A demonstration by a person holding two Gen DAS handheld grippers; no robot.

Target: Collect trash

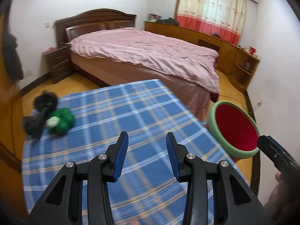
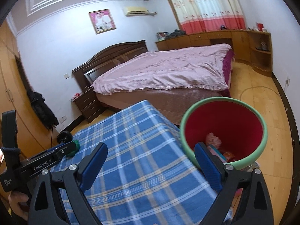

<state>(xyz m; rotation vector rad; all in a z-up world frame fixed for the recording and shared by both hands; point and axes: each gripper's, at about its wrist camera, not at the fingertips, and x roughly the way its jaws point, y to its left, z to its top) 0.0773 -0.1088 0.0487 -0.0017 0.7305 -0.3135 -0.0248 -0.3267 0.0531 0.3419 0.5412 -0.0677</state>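
A bin with a green rim and red inside point(image 2: 234, 120) stands beside the right edge of the table with the blue plaid cloth point(image 2: 140, 150). In it lie a crumpled pink piece point(image 2: 212, 139) and some packets point(image 2: 227, 155). My right gripper point(image 2: 150, 155) is open wide over the table's right edge, its right finger in front of the bin's rim, nothing between the pads. My left gripper point(image 1: 147, 142) hovers open over the cloth point(image 1: 131, 112), also with nothing between its pads. A green crumpled thing point(image 1: 61, 121) lies at the table's far left corner. The bin point(image 1: 234, 129) appears at the right.
A black stand-like object point(image 1: 40, 112) rests against the green thing at the table's left edge. Behind the table is a bed with a pink cover point(image 1: 150, 56). Wooden cabinets point(image 1: 225, 46) line the far wall, and the floor point(image 2: 262, 103) is wooden. A hand point(image 1: 281, 191) holds my right gripper.
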